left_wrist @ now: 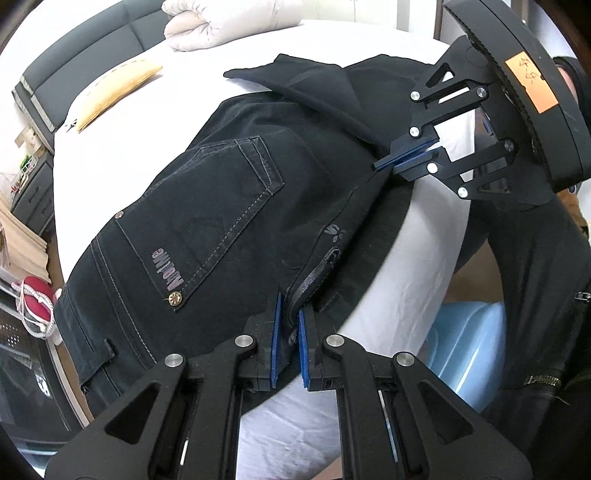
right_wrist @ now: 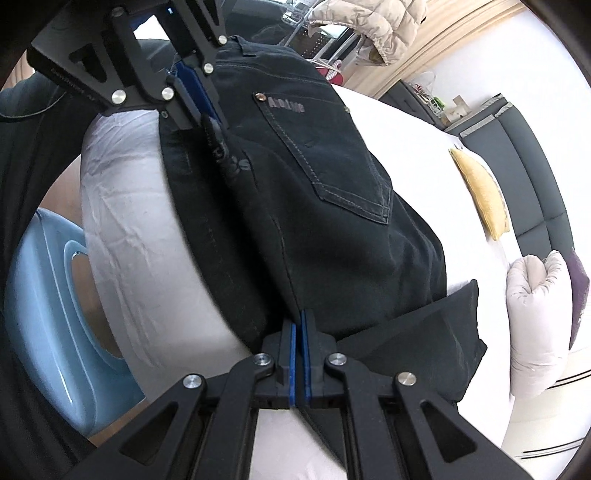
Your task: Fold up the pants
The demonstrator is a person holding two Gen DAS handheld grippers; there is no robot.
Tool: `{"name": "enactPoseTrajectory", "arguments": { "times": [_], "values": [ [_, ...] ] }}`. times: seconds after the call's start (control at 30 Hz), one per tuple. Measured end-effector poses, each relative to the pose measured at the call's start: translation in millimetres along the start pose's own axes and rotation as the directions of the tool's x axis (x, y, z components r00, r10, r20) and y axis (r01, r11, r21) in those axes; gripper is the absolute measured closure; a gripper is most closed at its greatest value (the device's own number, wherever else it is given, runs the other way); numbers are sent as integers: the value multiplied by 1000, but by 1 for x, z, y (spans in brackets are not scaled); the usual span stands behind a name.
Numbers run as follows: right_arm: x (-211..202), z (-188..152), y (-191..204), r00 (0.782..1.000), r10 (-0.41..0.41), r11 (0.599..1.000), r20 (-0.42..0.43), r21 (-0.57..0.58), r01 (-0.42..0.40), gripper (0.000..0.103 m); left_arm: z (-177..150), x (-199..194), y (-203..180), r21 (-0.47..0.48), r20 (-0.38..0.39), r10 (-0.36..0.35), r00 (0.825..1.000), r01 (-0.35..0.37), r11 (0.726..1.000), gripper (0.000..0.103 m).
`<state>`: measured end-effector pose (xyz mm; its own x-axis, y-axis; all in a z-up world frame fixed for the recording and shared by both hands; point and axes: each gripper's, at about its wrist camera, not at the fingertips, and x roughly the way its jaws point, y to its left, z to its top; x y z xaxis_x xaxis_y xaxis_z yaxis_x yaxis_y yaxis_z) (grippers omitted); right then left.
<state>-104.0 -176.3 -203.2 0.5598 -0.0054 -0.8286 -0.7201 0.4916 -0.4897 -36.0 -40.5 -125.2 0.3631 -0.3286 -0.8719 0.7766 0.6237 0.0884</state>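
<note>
Black jeans (left_wrist: 221,206) lie on a white bed (left_wrist: 413,236), back pocket up, one leg folded over toward the far side. My left gripper (left_wrist: 290,314) is shut on the jeans' near edge at the waistband and belt. My right gripper (left_wrist: 384,162) is shut on the same edge farther along. In the right wrist view the right gripper (right_wrist: 298,325) pinches the seam of the jeans (right_wrist: 332,177), and the left gripper (right_wrist: 207,114) shows at the top left, shut on the waist end. The gripped edge hangs over the bed's side.
A yellow cushion (left_wrist: 114,88) and a rolled white duvet (left_wrist: 207,26) lie at the far end of the bed by the dark headboard (left_wrist: 92,51). A light blue plastic stool (left_wrist: 465,347) stands beside the bed. The person's dark sleeve (left_wrist: 535,277) is at the right.
</note>
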Motion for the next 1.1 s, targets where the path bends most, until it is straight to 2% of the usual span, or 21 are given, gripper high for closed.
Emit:
{"name": "enactPoseTrajectory", "arguments": {
  "times": [0.27, 0.47, 0.63, 0.73, 0.9, 1.03, 1.1],
  "values": [
    [1, 2, 5, 1000, -22, 1000, -16, 0, 22, 99, -4, -1, 0, -45, 10, -2, 1000, 3, 999, 96],
    [22, -2, 7, 1000, -8, 1000, -23, -11, 8, 98, -3, -1, 6, -97, -2, -27, 1000, 26, 995, 91],
    [22, -5, 5, 1000, -1, 1000, -1, 32, 1, 97, 4, -17, 22, -220, -15, -94, 995, 89, 971, 83],
    [23, -5, 11, 1000, -20, 999, 0, 27, 20, 96, 12, -25, 28, -261, -32, -106, 994, 94, 961, 82],
    [22, -5, 21, 997, -72, 997, 1, 10, 72, 96, 27, -38, 44, -341, 7, -125, 992, 120, 933, 82],
    [21, -4, 25, 995, -98, 995, 1, 29, 98, 96, 41, -26, 50, -362, -11, -80, 997, 71, 930, 82],
    [21, -5, 26, 994, -112, 993, 3, 45, 112, 96, 45, -10, 47, -359, -43, -84, 996, 63, 931, 82]
  ]
}}
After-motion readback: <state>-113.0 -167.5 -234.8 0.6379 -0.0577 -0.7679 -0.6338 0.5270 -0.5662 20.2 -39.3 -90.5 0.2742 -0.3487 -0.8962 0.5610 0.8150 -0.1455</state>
